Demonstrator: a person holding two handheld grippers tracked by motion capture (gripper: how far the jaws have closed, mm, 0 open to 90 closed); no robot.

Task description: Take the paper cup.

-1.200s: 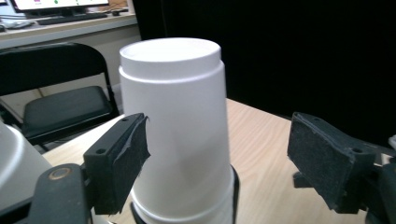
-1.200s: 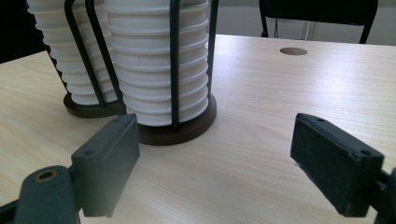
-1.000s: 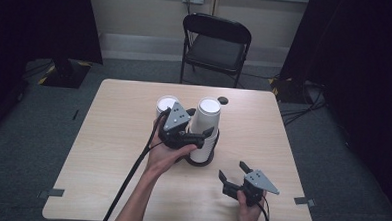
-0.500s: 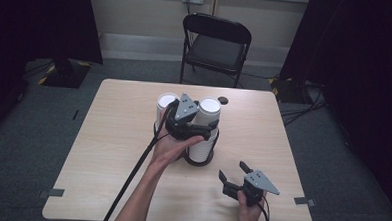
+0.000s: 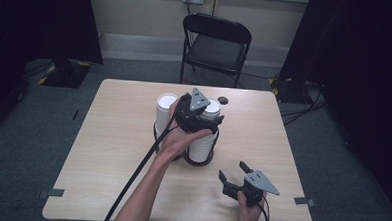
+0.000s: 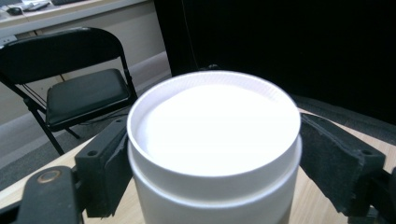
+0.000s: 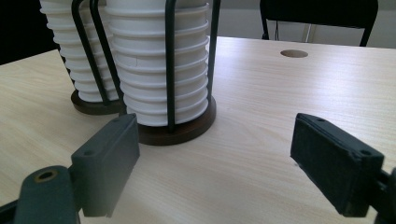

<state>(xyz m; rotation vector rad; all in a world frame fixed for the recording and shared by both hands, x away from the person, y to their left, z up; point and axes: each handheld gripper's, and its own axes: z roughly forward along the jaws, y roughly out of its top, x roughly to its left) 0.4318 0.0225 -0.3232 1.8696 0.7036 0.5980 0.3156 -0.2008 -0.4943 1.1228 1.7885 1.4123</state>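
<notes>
On top of the right-hand stack of cups (image 5: pixel 202 143), mid-table: the top cup (image 6: pixel 215 126), nested into the pile inside its black wire rack (image 7: pixel 170 70), with the left gripper (image 5: pixel 207 116) straddling it. Been opening its jaws just now, with the cup between them. Pads sitting right beside the cup wall on both sides, but looks like no real squeeze, so calling it let go. Hard to swear the left pad is fully off, though.

Second stack (image 5: pixel 165 109) just beside the first, touching or nearly so. Right gripper (image 5: pixel 233 170) parked low near the front edge of the table (image 5: pixel 107 151), well apart from the racks, jaws wide apart with nothing between them.

Reads like the tail end of a drop-off: cup on the pile, grip released. Next up, probably: spread a bit wider, then lift straight up and back so neither pad drags the rim and tips the cup or pulls it off the pile. Worth checking for a level seat before clearing out.
</notes>
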